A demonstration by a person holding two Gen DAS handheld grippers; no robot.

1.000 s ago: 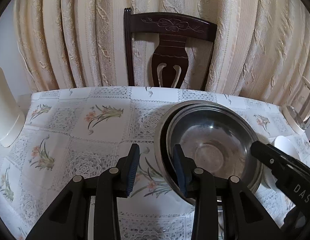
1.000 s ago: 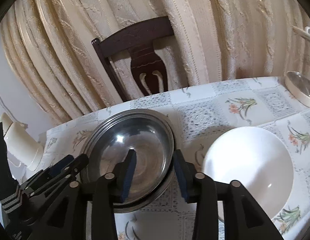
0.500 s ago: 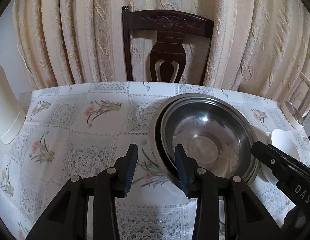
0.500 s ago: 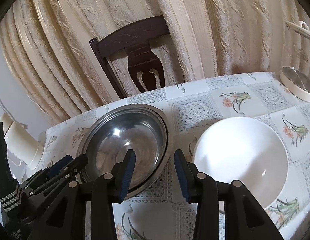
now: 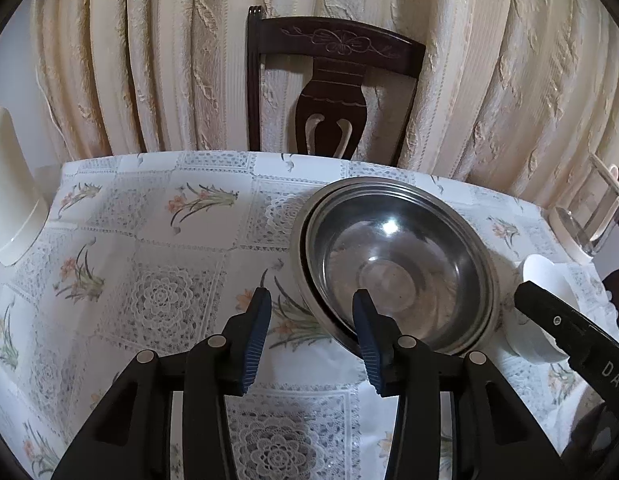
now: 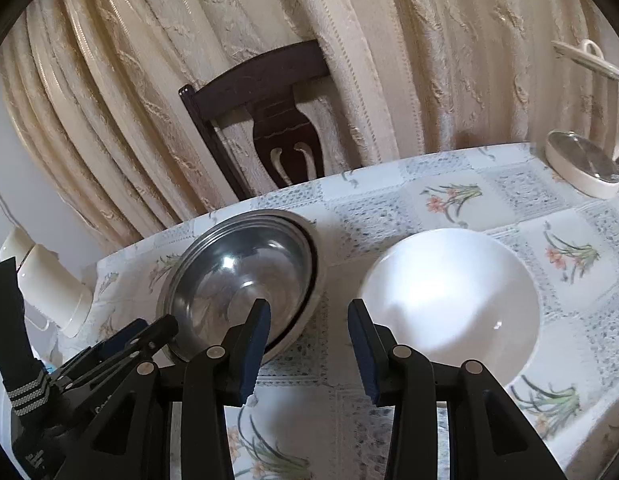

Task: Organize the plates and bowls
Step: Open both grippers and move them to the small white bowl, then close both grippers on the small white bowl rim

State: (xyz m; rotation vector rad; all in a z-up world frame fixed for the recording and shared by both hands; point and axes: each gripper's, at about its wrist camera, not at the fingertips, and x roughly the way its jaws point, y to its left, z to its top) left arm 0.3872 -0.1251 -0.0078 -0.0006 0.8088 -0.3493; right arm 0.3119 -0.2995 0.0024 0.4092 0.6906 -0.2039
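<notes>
Two nested steel bowls (image 5: pixel 397 268) (image 6: pixel 245 276) stand on the flowered tablecloth. My left gripper (image 5: pixel 309 312) (image 6: pixel 153 328) is at their near left rim. Its jaws are opening, with the rim between them and neither pad pressing on it. To the right of the steel bowls sits a white bowl (image 6: pixel 449 304) (image 5: pixel 541 276). My right gripper (image 6: pixel 307 316) stands open over the strip of cloth between the two, holding nothing. Its left fingertip overlaps the steel rim in the right wrist view. In the left wrist view one of its fingers (image 5: pixel 549 316) partly hides the white bowl.
A dark wooden chair (image 5: pixel 333 92) (image 6: pixel 269 120) stands behind the table against cream curtains. A cream jug (image 5: pixel 13 200) (image 6: pixel 49 284) is at the far left. A glass container on a cream base (image 6: pixel 581 168) (image 5: pixel 589 216) is at the far right. The table's right edge runs just past the white bowl.
My left gripper drew back a little from the steel bowls and its jaws widened slightly. My right gripper shifted from over the steel bowls to the gap beside the white bowl.
</notes>
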